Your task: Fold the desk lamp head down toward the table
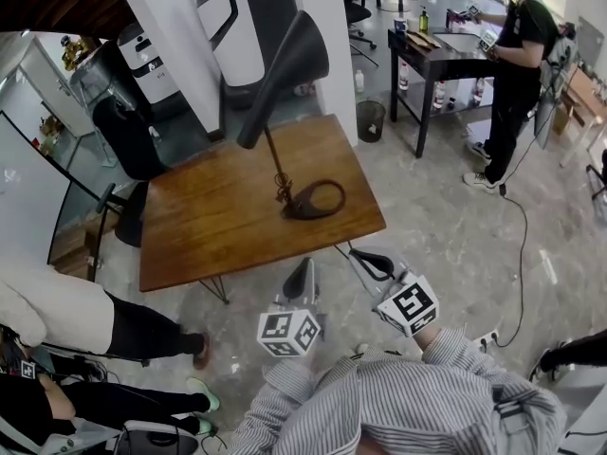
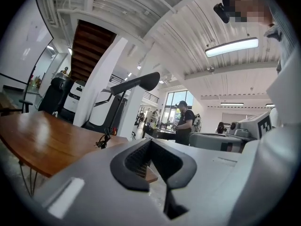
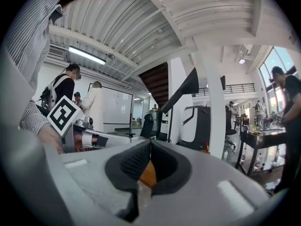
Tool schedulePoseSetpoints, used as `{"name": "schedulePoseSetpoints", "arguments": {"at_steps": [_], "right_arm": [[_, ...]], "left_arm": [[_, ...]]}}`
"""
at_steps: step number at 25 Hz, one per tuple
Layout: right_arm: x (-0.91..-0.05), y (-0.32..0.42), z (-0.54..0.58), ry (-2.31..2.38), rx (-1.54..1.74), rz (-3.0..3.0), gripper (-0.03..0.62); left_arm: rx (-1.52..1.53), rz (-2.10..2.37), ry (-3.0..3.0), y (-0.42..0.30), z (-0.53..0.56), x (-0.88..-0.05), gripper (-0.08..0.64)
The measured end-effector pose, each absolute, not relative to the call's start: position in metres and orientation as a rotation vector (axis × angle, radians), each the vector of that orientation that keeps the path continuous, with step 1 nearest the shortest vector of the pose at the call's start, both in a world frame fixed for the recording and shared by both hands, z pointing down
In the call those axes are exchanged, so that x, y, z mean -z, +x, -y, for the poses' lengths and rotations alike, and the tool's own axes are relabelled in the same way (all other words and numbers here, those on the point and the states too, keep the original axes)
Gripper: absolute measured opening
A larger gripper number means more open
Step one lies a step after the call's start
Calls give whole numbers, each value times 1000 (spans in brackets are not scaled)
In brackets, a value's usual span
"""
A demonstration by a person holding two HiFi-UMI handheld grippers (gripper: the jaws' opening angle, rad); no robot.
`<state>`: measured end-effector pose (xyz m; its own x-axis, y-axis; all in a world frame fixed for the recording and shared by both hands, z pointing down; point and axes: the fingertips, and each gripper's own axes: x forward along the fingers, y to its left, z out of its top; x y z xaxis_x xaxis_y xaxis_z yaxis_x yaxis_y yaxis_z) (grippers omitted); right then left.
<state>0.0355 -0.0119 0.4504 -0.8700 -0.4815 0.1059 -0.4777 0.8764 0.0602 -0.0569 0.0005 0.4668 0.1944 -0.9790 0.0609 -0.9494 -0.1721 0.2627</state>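
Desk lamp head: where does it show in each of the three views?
Head view: desk lamp head upper centre, above the wooden table.
Left gripper view: just above centre.
Right gripper view: right of centre.
Shared landmark: person in black, right of the lamp everywhere.

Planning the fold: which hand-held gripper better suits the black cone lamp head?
Probably left: left hand-held gripper lines up with the black cone lamp head; right hand-held gripper sits off the wooden table's corner.

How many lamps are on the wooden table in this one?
1: a black desk lamp, ring base toward the wooden table's right end, head raised. No other seems hidden.
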Motion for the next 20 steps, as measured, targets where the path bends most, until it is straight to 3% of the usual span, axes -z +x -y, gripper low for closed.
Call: {"name": "schedulePoseSetpoints", "arguments": {"at_steps": [7, 20], "right_arm": [[-429, 31, 58, 773, 117, 2953, 2], [-291, -16, 223, 1027, 426, 3120, 25]], "left_arm": [[106, 1947, 2174, -86, 31, -479, 5], [-28, 1858, 2252, -161, 159, -495, 34]]}}
